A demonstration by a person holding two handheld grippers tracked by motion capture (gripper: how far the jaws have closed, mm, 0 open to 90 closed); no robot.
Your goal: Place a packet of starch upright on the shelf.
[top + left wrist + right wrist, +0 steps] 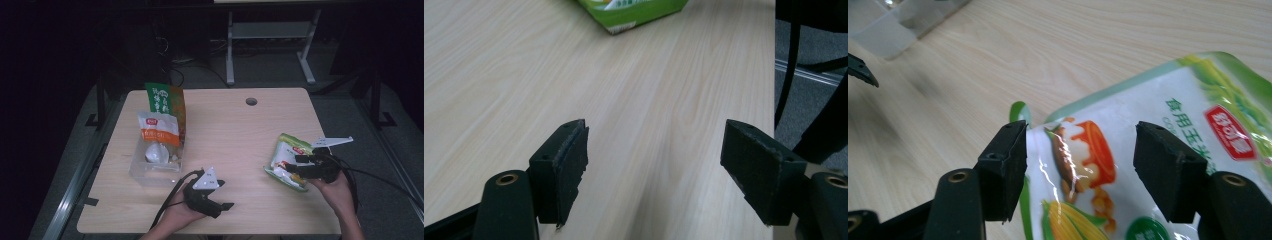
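Note:
A green and white snack bag (pixel 286 151) printed with corn lies flat on the wooden table (pixel 235 130) at the right. My right gripper (pixel 293 168) hovers over its near end with both jaws apart. In the right gripper view the bag (pixel 1153 145) lies beneath and between the jaws of that gripper (pixel 1080 165), and neither pad presses on it. My left gripper (pixel 226 194) rests low near the table's front edge, open, with bare wood between its jaws (pixel 654 160). A corner of the green bag (pixel 634 11) lies far ahead of it.
A clear plastic container (pixel 150 171) stands at the left of the table, holding an upright green and orange bag (pixel 167 102) and a white and orange bag (pixel 159 129). A round cable hole (pixel 251 101) sits near the far edge. The table's right edge (pixel 772 75) drops to grey floor.

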